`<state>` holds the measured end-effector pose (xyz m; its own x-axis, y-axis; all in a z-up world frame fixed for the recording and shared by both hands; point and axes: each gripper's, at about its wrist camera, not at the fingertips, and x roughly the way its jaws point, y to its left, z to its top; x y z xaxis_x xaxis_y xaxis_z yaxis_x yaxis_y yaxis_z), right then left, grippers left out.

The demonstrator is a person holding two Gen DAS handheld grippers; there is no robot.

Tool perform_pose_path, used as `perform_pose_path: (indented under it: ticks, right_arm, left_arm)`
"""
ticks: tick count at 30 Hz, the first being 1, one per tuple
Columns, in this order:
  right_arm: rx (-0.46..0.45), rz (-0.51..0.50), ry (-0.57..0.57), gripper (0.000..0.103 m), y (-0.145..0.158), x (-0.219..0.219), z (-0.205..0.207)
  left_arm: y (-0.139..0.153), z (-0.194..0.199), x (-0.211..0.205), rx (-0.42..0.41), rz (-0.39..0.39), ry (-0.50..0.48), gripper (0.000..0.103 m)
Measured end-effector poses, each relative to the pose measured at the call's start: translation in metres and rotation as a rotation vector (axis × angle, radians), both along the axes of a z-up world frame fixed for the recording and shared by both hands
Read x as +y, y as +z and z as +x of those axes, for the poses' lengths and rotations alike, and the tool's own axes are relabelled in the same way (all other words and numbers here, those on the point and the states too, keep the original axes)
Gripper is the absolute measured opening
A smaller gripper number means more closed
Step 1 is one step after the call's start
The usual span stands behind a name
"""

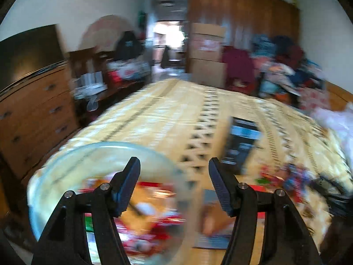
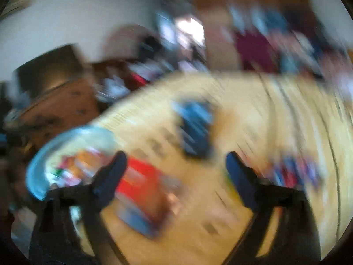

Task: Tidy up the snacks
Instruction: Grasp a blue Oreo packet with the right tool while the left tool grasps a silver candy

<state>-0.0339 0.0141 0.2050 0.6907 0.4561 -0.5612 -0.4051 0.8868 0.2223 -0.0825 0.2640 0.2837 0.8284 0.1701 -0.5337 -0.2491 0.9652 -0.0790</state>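
A clear glass bowl holding several red and orange snack packets sits low on the left of the patterned bedspread. My left gripper hovers open just right of the bowl's rim, with nothing between its fingers. A dark packet lies ahead of it, a flat packet lies below, and small wrapped snacks are scattered to the right. The right wrist view is badly blurred. There my right gripper stands open above the bed, near a red and blue packet, the bowl and a dark blue packet.
A wooden chest of drawers stands left of the bed. Cardboard boxes, a wardrobe and a heap of clothes line the far side. A white plastic bag lies at the bed's right edge.
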Motion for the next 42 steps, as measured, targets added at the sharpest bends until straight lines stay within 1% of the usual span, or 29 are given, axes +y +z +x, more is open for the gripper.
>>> perform_pose_path:
  ticks: [1, 2, 4, 6, 7, 9, 11, 13, 14, 15, 16, 17, 18, 19, 20, 22, 23, 25, 26, 28, 30, 31, 33, 34, 35, 36, 38, 39, 42]
  right_arm:
    - [0.091, -0.003, -0.062, 0.063, -0.024, -0.03, 0.016]
    - [0.144, -0.025, -0.111, 0.06, -0.044, -0.054, 0.028]
    - [0.197, -0.083, -0.168, 0.059, -0.07, -0.083, 0.047]
    - [0.269, -0.114, -0.181, 0.06, -0.098, -0.101, 0.072]
    - [0.284, -0.143, -0.179, 0.061, -0.11, -0.105, 0.087]
    - [0.291, -0.181, -0.151, 0.061, -0.124, -0.106, 0.107]
    - [0.273, -0.235, -0.115, 0.062, -0.131, -0.095, 0.133]
    - [0.251, -0.255, -0.073, 0.072, -0.136, -0.089, 0.147]
    - [0.248, -0.281, -0.039, 0.076, -0.141, -0.081, 0.16]
    - [0.258, -0.317, -0.031, 0.074, -0.151, -0.079, 0.167]
    - [0.273, -0.342, -0.033, 0.07, -0.159, -0.076, 0.169]
    - [0.297, -0.349, -0.037, 0.064, -0.166, -0.076, 0.174]
    - [0.293, -0.335, -0.042, 0.053, -0.166, -0.076, 0.171]
    - [0.288, -0.312, -0.033, 0.05, -0.162, -0.078, 0.164]
    - [0.285, -0.295, -0.015, 0.05, -0.159, -0.078, 0.154]
    - [0.283, -0.252, 0.06, 0.049, -0.154, -0.075, 0.124]
    - [0.298, -0.225, 0.118, 0.049, -0.154, -0.076, 0.099]
    - [0.309, -0.199, 0.168, 0.048, -0.153, -0.078, 0.064]
    - [0.317, -0.166, 0.179, 0.048, -0.151, -0.087, 0.04]
    - [0.333, -0.107, 0.16, 0.048, -0.15, -0.105, 0.016]
    - [0.335, -0.078, 0.103, 0.048, -0.148, -0.129, -0.003]
    - [0.344, -0.061, 0.065, 0.048, -0.147, -0.143, -0.009]
    - [0.382, -0.026, 0.002, 0.048, -0.152, -0.17, -0.019]
    - [0.389, -0.027, -0.025, 0.048, -0.154, -0.18, -0.024]
    - [0.396, -0.019, -0.044, 0.048, -0.157, -0.189, -0.026]
    - [0.406, -0.01, -0.055, 0.048, -0.158, -0.194, -0.026]
    - [0.407, -0.019, -0.07, 0.048, -0.158, -0.203, -0.025]
    - [0.405, -0.022, -0.07, 0.049, -0.159, -0.204, -0.023]
    - [0.399, -0.022, -0.062, 0.05, -0.162, -0.206, -0.019]
  left_arm:
    - [-0.001, 0.002, -0.014, -0.001, -0.004, -0.041, 0.066]
    - [-0.003, 0.006, -0.034, 0.006, -0.007, -0.089, 0.066]
    - [-0.011, 0.013, -0.068, 0.028, -0.006, -0.164, 0.066]
    - [-0.021, 0.021, -0.094, 0.057, 0.003, -0.213, 0.066]
    - [-0.028, 0.025, -0.106, 0.071, 0.01, -0.236, 0.066]
    - [-0.039, 0.03, -0.126, 0.101, 0.018, -0.267, 0.066]
    - [-0.049, 0.034, -0.141, 0.127, 0.018, -0.291, 0.066]
    - [-0.058, 0.035, -0.156, 0.149, 0.028, -0.317, 0.066]
    - [-0.063, 0.035, -0.163, 0.158, 0.032, -0.327, 0.066]
    - [-0.069, 0.038, -0.17, 0.17, 0.037, -0.335, 0.066]
    - [-0.073, 0.04, -0.177, 0.181, 0.04, -0.338, 0.066]
    - [-0.076, 0.041, -0.18, 0.189, 0.041, -0.342, 0.066]
    - [-0.079, 0.043, -0.184, 0.196, 0.041, -0.347, 0.066]
    - [-0.082, 0.044, -0.185, 0.202, 0.04, -0.351, 0.066]
    - [-0.086, 0.046, -0.188, 0.211, 0.035, -0.357, 0.066]
    - [-0.095, 0.052, -0.193, 0.234, 0.014, -0.363, 0.066]
    - [-0.098, 0.054, -0.196, 0.241, 0.007, -0.367, 0.066]
    - [-0.106, 0.062, -0.204, 0.256, -0.004, -0.383, 0.066]
    - [-0.112, 0.067, -0.211, 0.263, -0.005, -0.398, 0.066]
    - [-0.124, 0.079, -0.227, 0.282, -0.012, -0.436, 0.066]
    - [-0.137, 0.091, -0.242, 0.305, -0.033, -0.483, 0.066]
    - [-0.151, 0.103, -0.254, 0.337, -0.047, -0.54, 0.066]
    - [-0.174, 0.121, -0.27, 0.382, -0.061, -0.592, 0.065]
    - [-0.182, 0.127, -0.278, 0.384, -0.055, -0.624, 0.064]
    - [-0.191, 0.136, -0.29, 0.382, -0.036, -0.671, 0.064]
    - [-0.199, 0.143, -0.299, 0.384, -0.006, -0.689, 0.063]
    - [-0.216, 0.16, -0.315, 0.388, 0.049, -0.706, 0.063]
    - [-0.222, 0.167, -0.317, 0.392, 0.063, -0.695, 0.063]
    - [-0.241, 0.192, -0.317, 0.421, 0.059, -0.634, 0.063]
